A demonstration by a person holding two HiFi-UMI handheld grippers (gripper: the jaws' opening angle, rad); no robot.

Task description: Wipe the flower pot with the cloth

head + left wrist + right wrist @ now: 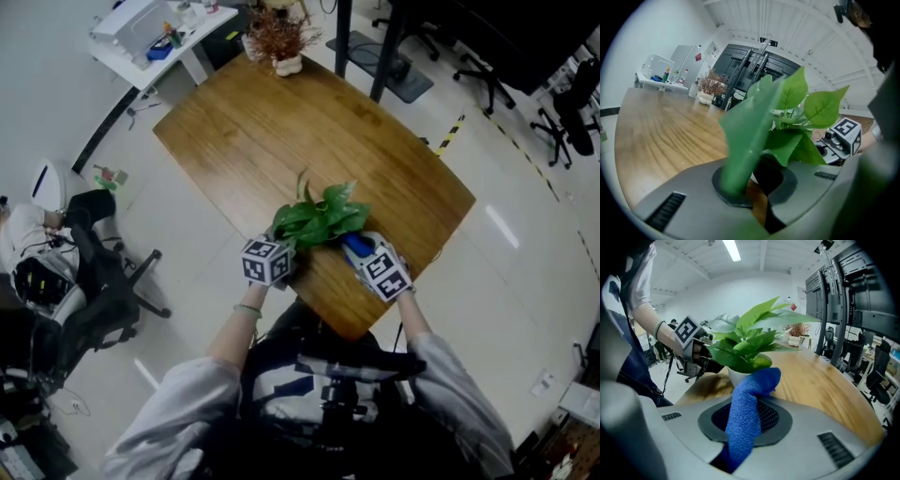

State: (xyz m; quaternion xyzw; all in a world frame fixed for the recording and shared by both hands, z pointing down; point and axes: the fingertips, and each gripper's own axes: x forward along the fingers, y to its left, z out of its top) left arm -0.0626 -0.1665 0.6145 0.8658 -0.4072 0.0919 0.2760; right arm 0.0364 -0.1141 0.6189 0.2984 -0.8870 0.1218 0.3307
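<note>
A leafy green plant (pixel 319 217) stands in a small white flower pot (pixel 738 376) near the front corner of the wooden table (pixel 281 131). My left gripper (pixel 289 255) is at the pot's left side. In the left gripper view its jaws (pixel 759 187) are closed at the pot's rim, under blurred leaves (pixel 787 108). My right gripper (pixel 361 251) is shut on a blue cloth (pixel 747 413). The cloth's (pixel 354 246) free end lies against the pot's rim on the right. Leaves hide most of the pot in the head view.
A dried plant in a white pot (pixel 281 42) stands at the table's far end. A white desk with small items (pixel 155 33) is beyond it. An office chair (pixel 103 281) stands left of the table. The table's edge (pixel 347 328) is close behind the pot.
</note>
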